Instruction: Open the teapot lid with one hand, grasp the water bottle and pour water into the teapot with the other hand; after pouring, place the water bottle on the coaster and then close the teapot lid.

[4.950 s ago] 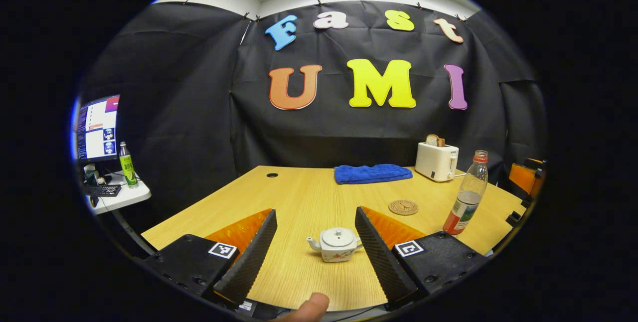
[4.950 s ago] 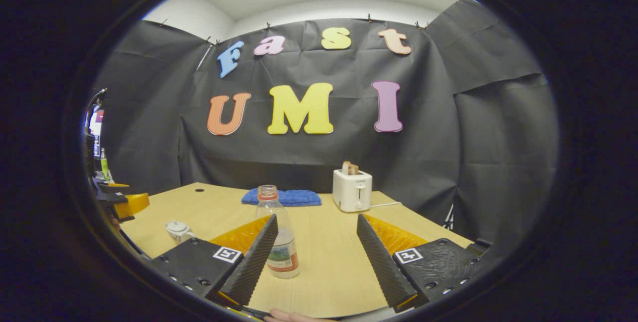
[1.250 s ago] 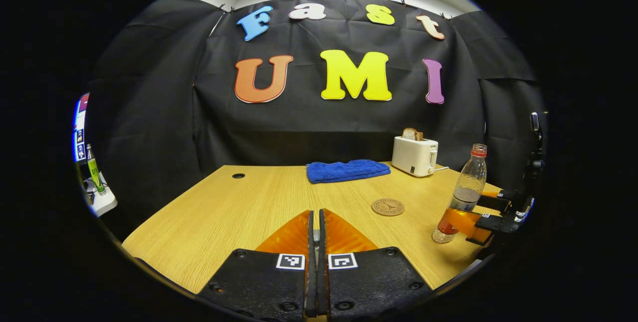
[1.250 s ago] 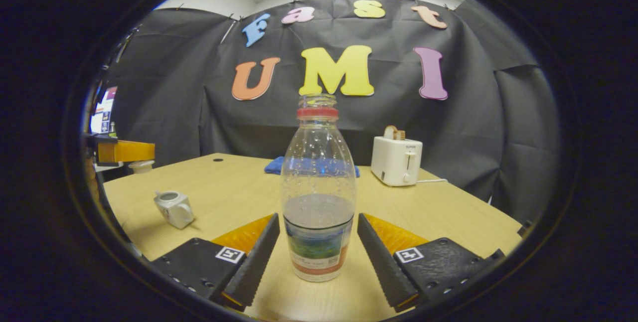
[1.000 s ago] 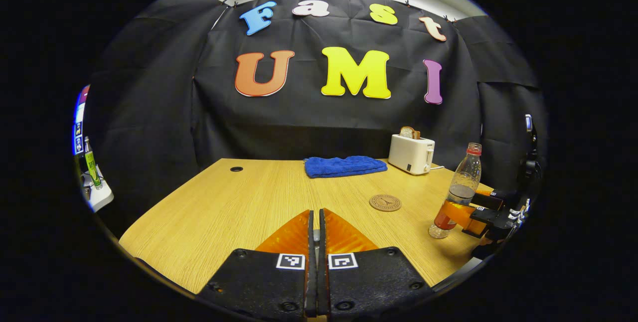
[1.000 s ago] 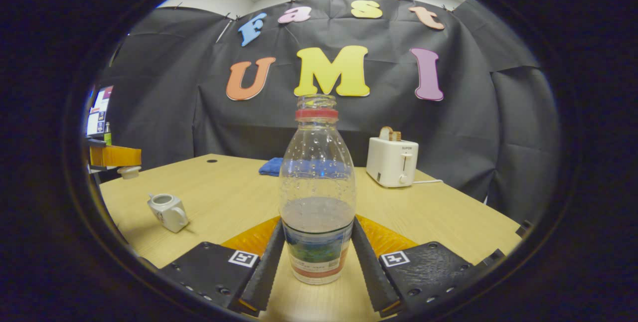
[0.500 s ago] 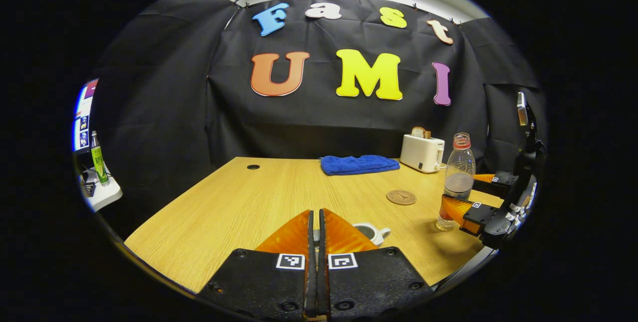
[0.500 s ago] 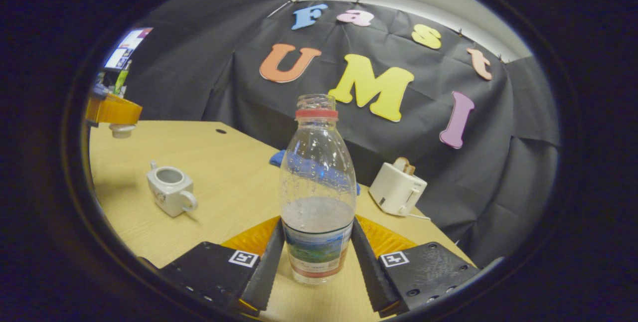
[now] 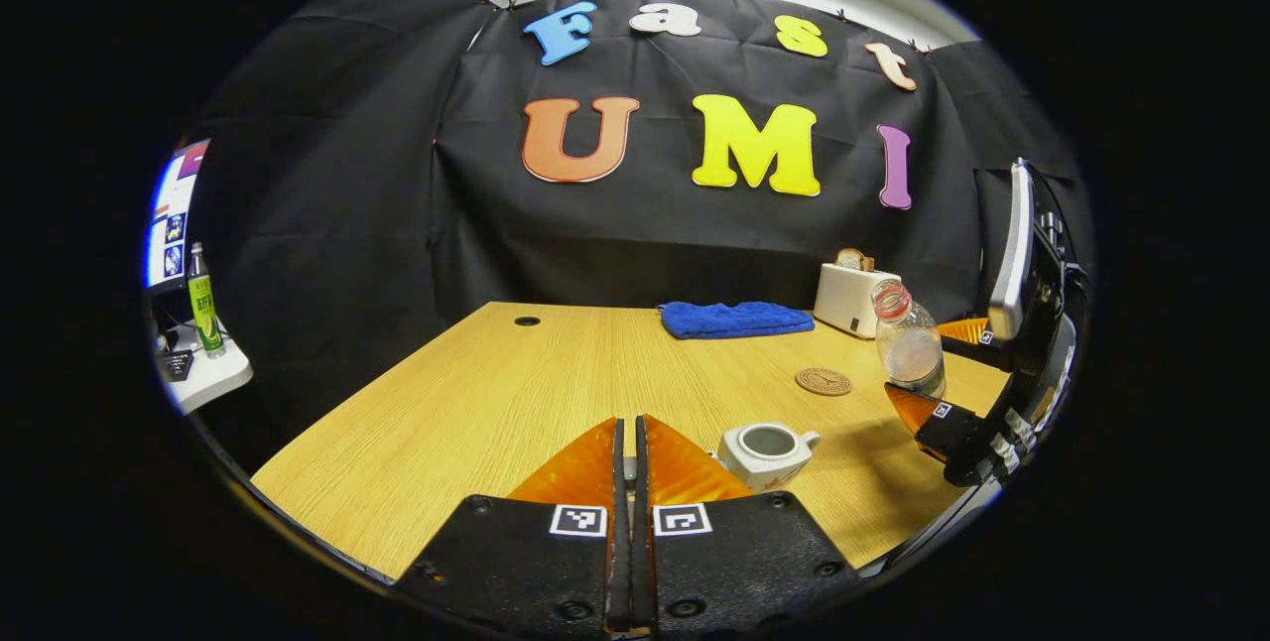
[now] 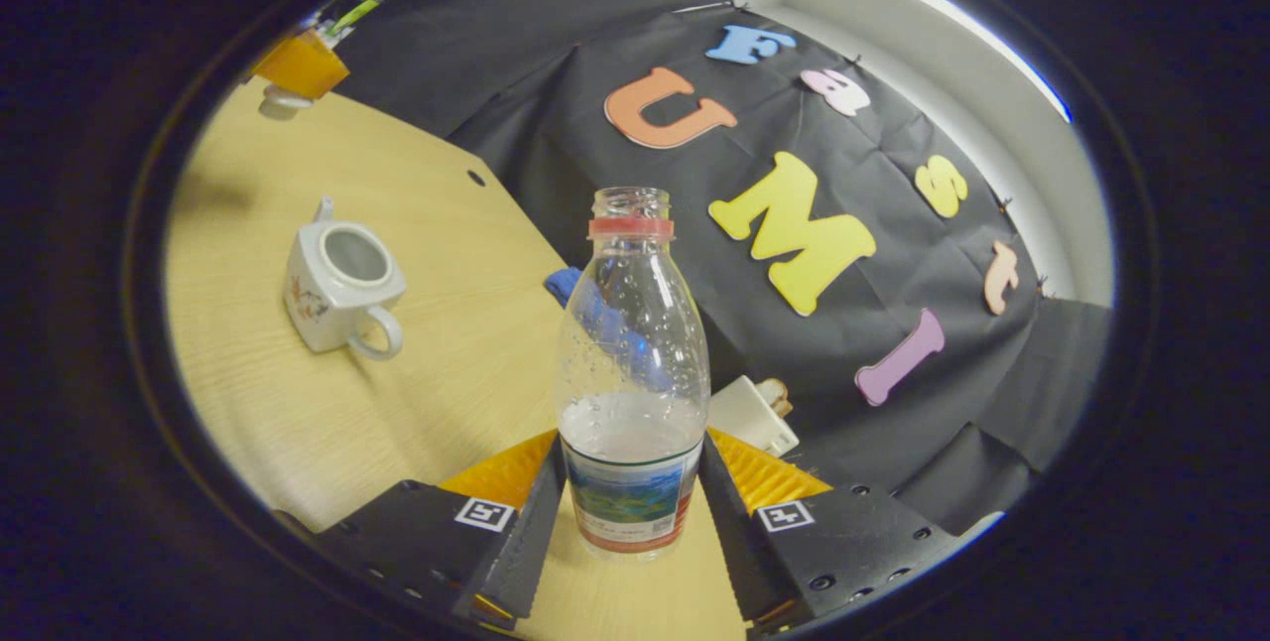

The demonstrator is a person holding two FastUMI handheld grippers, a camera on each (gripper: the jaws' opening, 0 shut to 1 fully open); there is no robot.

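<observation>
Pouring not begun: teapot (image 10: 337, 279) stands lidless on desk (image 9: 476, 393); right hand-held gripper (image 10: 630, 512) pinches tilted water bottle (image 10: 632, 363); left hand-held gripper (image 9: 625, 467) pressed together, lid (image 10: 283, 103) beneath it; coaster (image 9: 823, 381) bare.

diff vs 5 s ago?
Left tongs shut on the lid and lifted it off the teapot. Right tongs closed on the bottle, lifted it and tipped it toward the teapot. Coaster, towel, toaster unmoved.
</observation>
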